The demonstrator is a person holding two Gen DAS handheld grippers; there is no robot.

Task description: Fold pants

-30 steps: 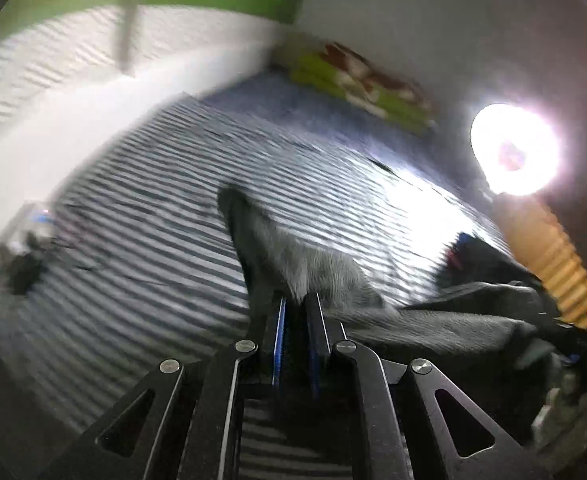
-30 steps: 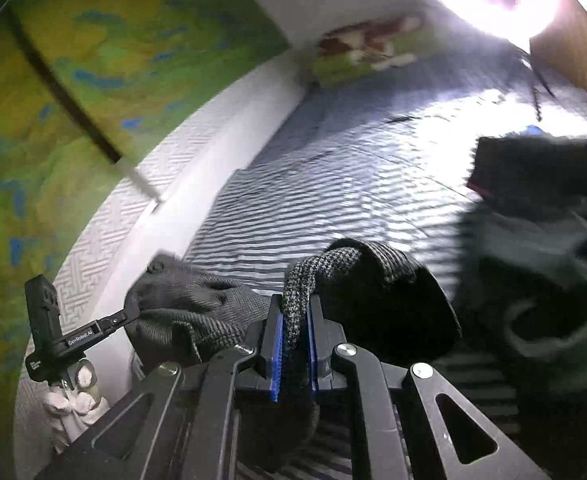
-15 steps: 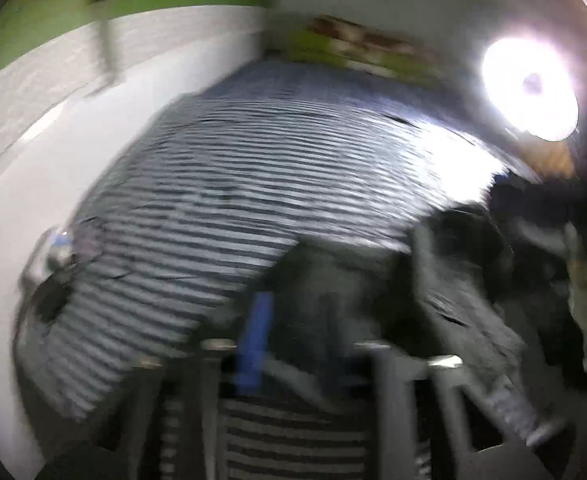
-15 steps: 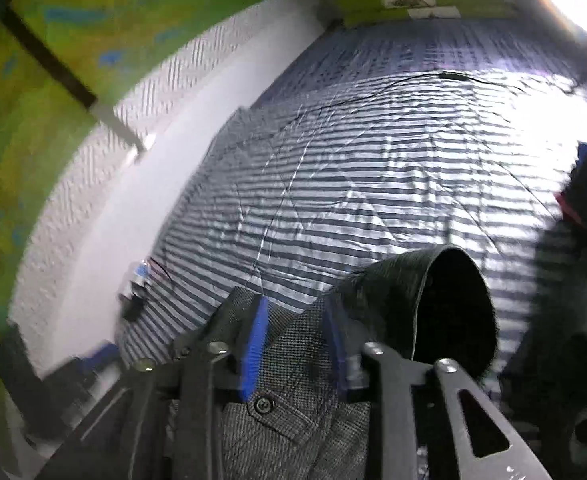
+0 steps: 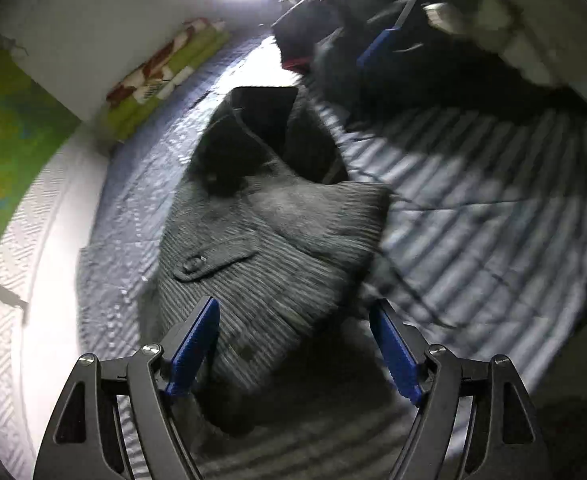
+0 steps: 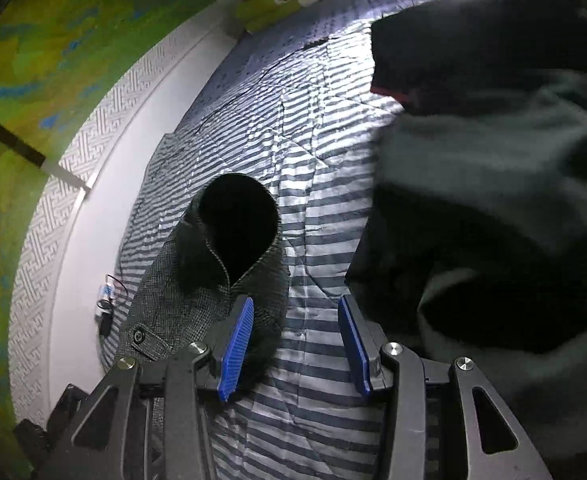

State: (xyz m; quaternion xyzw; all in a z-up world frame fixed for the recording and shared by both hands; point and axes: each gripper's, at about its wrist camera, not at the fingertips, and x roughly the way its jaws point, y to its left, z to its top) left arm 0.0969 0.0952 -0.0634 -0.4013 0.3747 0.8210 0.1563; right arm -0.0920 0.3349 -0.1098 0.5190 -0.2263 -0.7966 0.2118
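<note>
So the grey pants (image 5: 269,240) are lying bunched on the striped bed (image 5: 493,208), one leg opening gaping up. Both grippers have just let go: the left gripper (image 5: 293,344) has its fingers wide apart over the cloth, the right gripper (image 6: 293,344) is half open beside it. Fabric looks thick, soft and floppy, so I'd grab the waistband edge near the button flap (image 5: 209,260).
</note>
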